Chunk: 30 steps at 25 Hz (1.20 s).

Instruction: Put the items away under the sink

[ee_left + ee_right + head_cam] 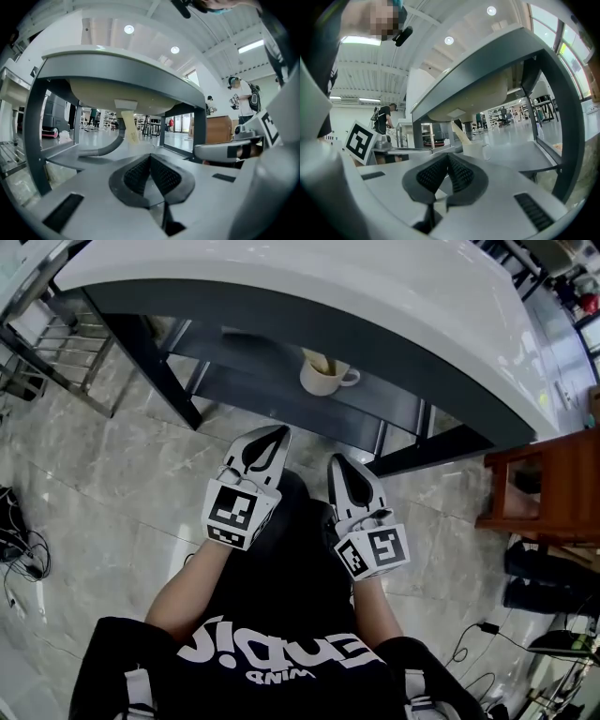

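A cream mug [327, 377] stands on the dark shelf [281, 395] under the white sink counter [309, 287]; in the right gripper view the mug [476, 149] sits just past the jaw tips. My left gripper [277, 433] and right gripper [337, 463] hover side by side in front of the shelf, above the person's lap, both shut with nothing between the pads. The left gripper [151, 159] faces the basin's underside [112, 96] and the drain pipe [127, 127]. The right gripper [448, 158] points at the shelf [520, 157].
A wooden stool [553, 486] stands at the right, with black shoes [548, 579] beside it. A metal rack [52, 343] is at the far left. Cables [21, 549] lie on the tiled floor. Dark frame legs [159, 371] flank the shelf.
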Motion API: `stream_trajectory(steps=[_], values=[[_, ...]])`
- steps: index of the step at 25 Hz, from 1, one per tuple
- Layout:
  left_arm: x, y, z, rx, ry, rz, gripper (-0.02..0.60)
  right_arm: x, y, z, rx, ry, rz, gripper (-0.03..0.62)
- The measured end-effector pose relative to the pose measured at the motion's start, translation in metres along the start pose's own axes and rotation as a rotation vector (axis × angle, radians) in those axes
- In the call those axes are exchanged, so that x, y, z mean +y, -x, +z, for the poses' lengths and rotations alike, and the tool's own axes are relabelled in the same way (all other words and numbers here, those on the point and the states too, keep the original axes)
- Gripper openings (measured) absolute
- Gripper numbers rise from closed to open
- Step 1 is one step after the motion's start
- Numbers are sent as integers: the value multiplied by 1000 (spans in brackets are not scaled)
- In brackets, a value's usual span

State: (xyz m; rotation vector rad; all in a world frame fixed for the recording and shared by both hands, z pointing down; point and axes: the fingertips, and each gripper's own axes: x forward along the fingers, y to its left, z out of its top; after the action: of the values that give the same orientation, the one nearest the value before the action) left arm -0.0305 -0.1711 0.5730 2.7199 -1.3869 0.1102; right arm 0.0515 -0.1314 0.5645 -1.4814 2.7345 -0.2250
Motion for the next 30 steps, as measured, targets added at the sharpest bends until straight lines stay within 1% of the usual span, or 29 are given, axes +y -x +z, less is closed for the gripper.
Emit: stream_trajectory(steps=[2,4,6,8,11,14,19,22,26,30], values=[[-4,14,20,4,14,-8,20,13,4,20,33,-19,10,18],[-14,33,43,32,33,-17,20,28,15,45,86,-40,30,18],[-22,50,73,54,49,-25,20,43,23,77,124,-53,52,18],[-27,64,108,62,56,-35,20,56,28,111,139,-66,63,18],[-31,82,162,71,56,-43,20,77,32,166,143,-80,75,18],[-39,101,223,87,63,-46,20,95,40,227,150,-86,83,18],[-44,124,333,105,72,-83,20,109,46,336,151,-84,67,18],[-48,140,387,105,67,-106,20,118,54,389,144,-98,51,18],[-51,151,445,73,55,-136,20,125,64,443,110,-71,33,18],[-57,153,480,37,34,-165,20,125,73,469,72,-59,20,18]])
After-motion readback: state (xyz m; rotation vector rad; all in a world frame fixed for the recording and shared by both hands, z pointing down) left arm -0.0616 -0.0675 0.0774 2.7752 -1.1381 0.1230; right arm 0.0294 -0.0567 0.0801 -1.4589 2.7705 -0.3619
